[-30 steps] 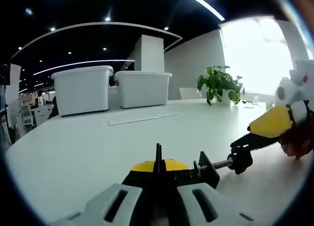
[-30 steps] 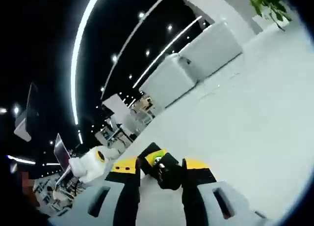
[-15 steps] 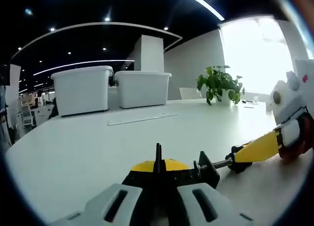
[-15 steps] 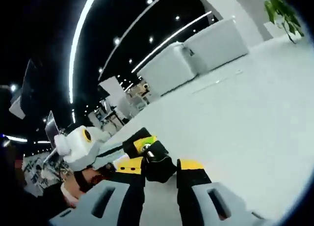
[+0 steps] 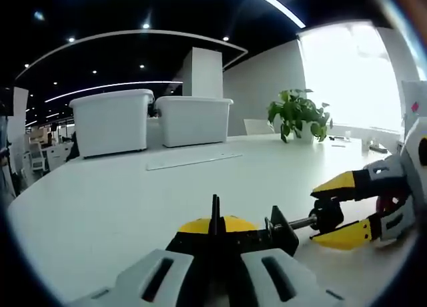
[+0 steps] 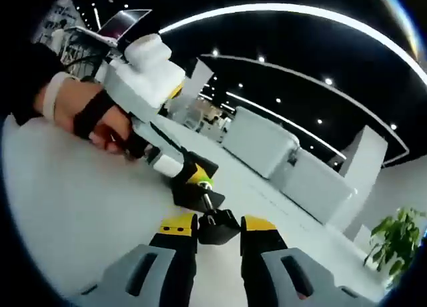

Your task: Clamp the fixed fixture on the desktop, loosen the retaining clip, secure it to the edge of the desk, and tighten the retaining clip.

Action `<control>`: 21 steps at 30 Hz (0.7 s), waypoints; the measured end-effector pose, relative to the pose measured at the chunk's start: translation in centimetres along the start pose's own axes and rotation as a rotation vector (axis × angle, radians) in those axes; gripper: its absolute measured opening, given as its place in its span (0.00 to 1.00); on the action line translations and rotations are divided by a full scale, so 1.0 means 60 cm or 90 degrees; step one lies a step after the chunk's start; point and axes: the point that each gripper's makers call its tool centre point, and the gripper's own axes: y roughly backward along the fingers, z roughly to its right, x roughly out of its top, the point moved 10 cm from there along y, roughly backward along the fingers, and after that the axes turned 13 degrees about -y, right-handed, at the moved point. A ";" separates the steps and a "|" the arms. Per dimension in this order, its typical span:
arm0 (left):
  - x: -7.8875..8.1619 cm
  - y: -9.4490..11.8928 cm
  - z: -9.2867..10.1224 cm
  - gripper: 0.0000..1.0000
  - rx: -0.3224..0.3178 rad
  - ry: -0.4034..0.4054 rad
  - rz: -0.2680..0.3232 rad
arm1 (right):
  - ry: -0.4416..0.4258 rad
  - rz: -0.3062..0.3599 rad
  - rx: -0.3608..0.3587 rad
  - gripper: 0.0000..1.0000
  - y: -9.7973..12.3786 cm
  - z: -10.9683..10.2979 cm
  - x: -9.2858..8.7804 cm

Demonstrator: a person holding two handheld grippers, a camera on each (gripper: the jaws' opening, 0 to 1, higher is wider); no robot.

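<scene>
A black metal clamp fixture (image 5: 230, 235) sits on the smooth, matte white desktop (image 5: 100, 207), low at six o'clock in the left gripper view, with a rounded yellow part behind it and a thin upright blade rising from its middle. The left gripper (image 5: 215, 270) has its grey slotted jaws closed tight on the fixture's body, though the contact itself is buried under the black frame. A bright threaded screw runs off toward three o'clock and ends in a chunky black knob (image 5: 328, 215). The right gripper (image 5: 340, 210) comes in from the right there, its yellow-tipped jaws set either side of that knob, one above and one below; the housing behind it is cut off by the edge. In the right gripper view the same knob (image 6: 218, 226) sits between the yellow-and-black jaw tips of the right gripper (image 6: 218, 228), which press against it on both sides. Beyond it, toward eleven o'clock, a hand (image 6: 90, 117) with a black strap holds the white, blocky left gripper body. Two white plastic storage bins (image 5: 112, 122) with lipped lids stand at the far side of the desktop, beside a leafy potted plant (image 5: 299, 113) whose pot is hard to make out.
</scene>
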 end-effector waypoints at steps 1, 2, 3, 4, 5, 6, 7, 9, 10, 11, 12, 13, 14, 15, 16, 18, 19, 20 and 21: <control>0.000 0.000 0.000 0.04 0.000 0.000 0.000 | 0.011 0.000 -0.004 0.24 0.003 -0.002 0.001; 0.000 0.000 0.000 0.04 0.000 0.000 0.000 | 0.017 0.002 -0.005 0.24 0.004 -0.003 0.002; 0.000 0.000 0.000 0.04 0.000 -0.001 0.000 | 0.017 0.001 -0.007 0.24 0.003 0.001 0.000; 0.000 0.000 0.000 0.04 0.000 -0.002 0.000 | 0.015 0.001 -0.006 0.24 0.003 0.002 0.000; 0.000 0.000 0.000 0.04 0.001 -0.004 0.000 | 0.013 0.000 0.001 0.25 0.001 0.006 0.000; 0.000 0.000 0.000 0.04 0.000 -0.004 0.000 | -0.006 0.000 0.022 0.28 0.000 0.006 0.002; 0.000 0.000 0.000 0.04 0.000 -0.002 0.000 | -0.048 -0.005 0.031 0.32 0.002 0.004 0.003; 0.000 0.000 0.000 0.04 0.000 -0.004 0.000 | -0.191 -0.019 0.052 0.45 0.009 0.005 0.015; 0.000 0.000 0.000 0.04 0.000 -0.004 0.000 | -0.252 -0.020 0.069 0.49 0.011 0.007 0.019; 0.001 0.000 0.000 0.04 0.000 -0.003 0.000 | -0.317 -0.028 0.079 0.52 0.009 0.015 0.021; 0.001 0.000 0.000 0.04 -0.001 -0.004 0.001 | -0.380 -0.028 0.082 0.52 0.008 0.022 0.023; 0.001 0.000 0.000 0.04 -0.001 -0.003 0.001 | -0.455 -0.030 0.079 0.51 0.007 0.030 0.023; 0.001 0.000 0.000 0.04 -0.001 -0.003 0.001 | -0.501 -0.034 0.073 0.51 0.005 0.037 0.020; 0.001 0.000 -0.001 0.04 -0.002 -0.002 0.001 | -0.542 -0.040 0.061 0.50 0.002 0.042 0.012; 0.001 0.000 -0.001 0.04 -0.001 -0.002 0.001 | -0.570 -0.056 0.041 0.49 0.000 0.048 0.006; 0.001 0.000 -0.001 0.04 -0.001 -0.002 0.000 | -0.567 -0.077 0.014 0.34 -0.005 0.057 -0.010; 0.001 0.000 -0.001 0.04 -0.002 -0.001 0.000 | -0.564 -0.079 0.010 0.25 -0.004 0.049 -0.009; 0.001 0.000 -0.001 0.04 -0.002 -0.002 0.000 | -0.580 -0.078 0.000 0.24 -0.003 0.048 -0.009; 0.001 0.000 -0.001 0.04 -0.001 -0.001 0.000 | -0.615 -0.076 0.021 0.26 -0.005 0.045 -0.006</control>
